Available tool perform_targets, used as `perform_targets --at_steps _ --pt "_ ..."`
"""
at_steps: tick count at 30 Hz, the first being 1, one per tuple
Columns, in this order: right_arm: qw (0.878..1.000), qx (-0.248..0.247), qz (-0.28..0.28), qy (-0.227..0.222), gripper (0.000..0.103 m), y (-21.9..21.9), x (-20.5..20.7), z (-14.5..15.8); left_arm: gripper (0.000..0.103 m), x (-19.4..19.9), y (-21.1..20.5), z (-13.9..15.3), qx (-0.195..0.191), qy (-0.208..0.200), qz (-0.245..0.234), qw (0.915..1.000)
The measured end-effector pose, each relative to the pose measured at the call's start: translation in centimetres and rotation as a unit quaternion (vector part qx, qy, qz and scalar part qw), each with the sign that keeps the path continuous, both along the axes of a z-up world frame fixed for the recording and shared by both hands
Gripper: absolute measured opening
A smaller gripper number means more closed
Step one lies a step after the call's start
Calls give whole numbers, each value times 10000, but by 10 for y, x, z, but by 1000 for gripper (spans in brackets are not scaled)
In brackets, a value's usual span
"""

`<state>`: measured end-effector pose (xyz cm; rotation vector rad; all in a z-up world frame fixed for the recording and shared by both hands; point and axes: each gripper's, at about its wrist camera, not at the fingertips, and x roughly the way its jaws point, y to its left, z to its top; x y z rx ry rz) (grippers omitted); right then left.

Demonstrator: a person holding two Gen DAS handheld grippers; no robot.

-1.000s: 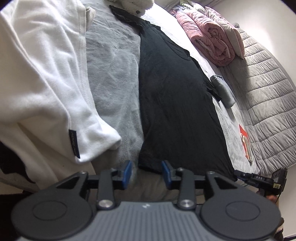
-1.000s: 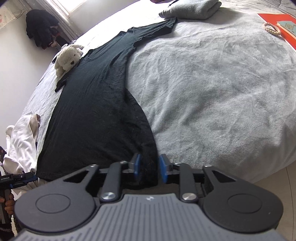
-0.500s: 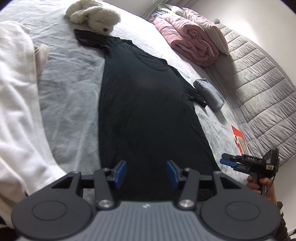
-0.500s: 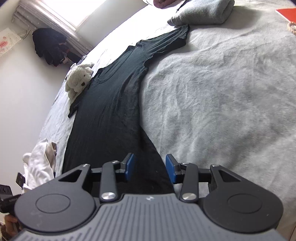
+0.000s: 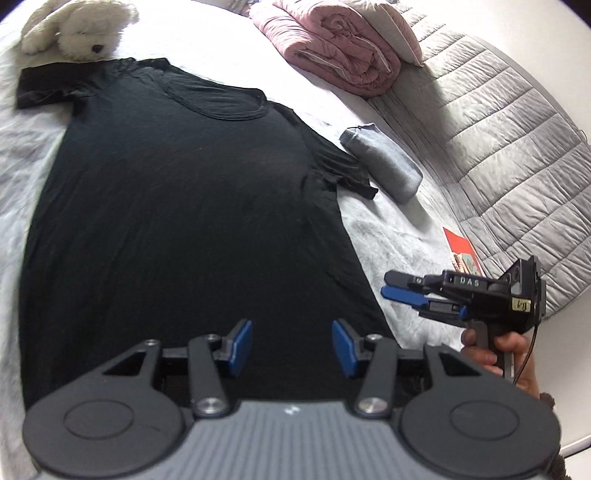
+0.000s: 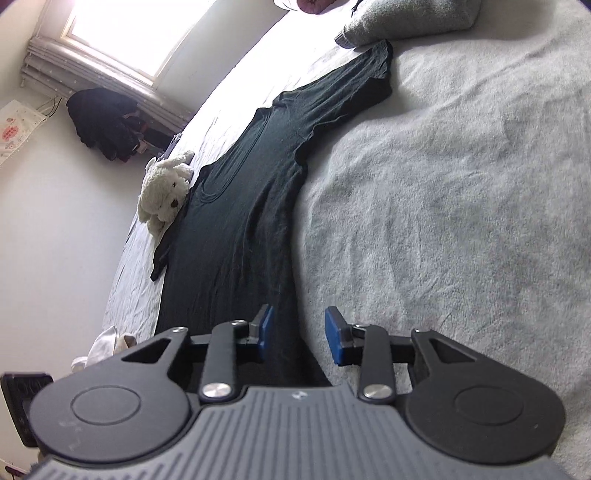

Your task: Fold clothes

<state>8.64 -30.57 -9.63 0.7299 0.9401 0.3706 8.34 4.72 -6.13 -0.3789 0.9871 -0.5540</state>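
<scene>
A black T-shirt (image 5: 177,206) lies spread flat on the grey bed, collar at the far end; it also shows in the right wrist view (image 6: 240,229). My left gripper (image 5: 291,347) is open and empty, above the shirt's near hem. My right gripper (image 6: 299,339) is open and empty, above the shirt's near right edge. The right gripper also shows in the left wrist view (image 5: 399,286), held beside the shirt's right hem, its jaws apart.
A white plush dog (image 5: 74,29) lies by the left sleeve. A folded grey garment (image 5: 384,166) lies by the right sleeve. A pink rolled duvet (image 5: 332,44) sits at the back. A red booklet (image 5: 461,251) and a white garment (image 6: 103,347) lie on the bed.
Both grippers have opened wider and pulled back from the hem. The left view has swung right, off the white garment and onto the middle of the shirt.
</scene>
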Motion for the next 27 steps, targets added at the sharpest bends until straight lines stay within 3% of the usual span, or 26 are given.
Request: perform_targets --at_steps 3,9,17,21,27 --pt "9999 -40 120 28 24 -2 -6 -7 47 19 -26 -4 30 61 -163 9998" --pt "9995 -66 281 -90 24 -10 -18 -7 47 57 -86 -7 223 -97 -365 9990" --pt "9947 -767 552 -403 26 -1 -32 5 48 99 -162 -2 1298 -772 -320 9880" --pt "9889 -1144 797 -520 26 7 -35 5 47 117 -192 -2 1647 -1028 -359 9803" --pt "9858 -1237 979 -571 25 8 -39 5 45 137 -216 -12 2007 -1230 -117 9718"
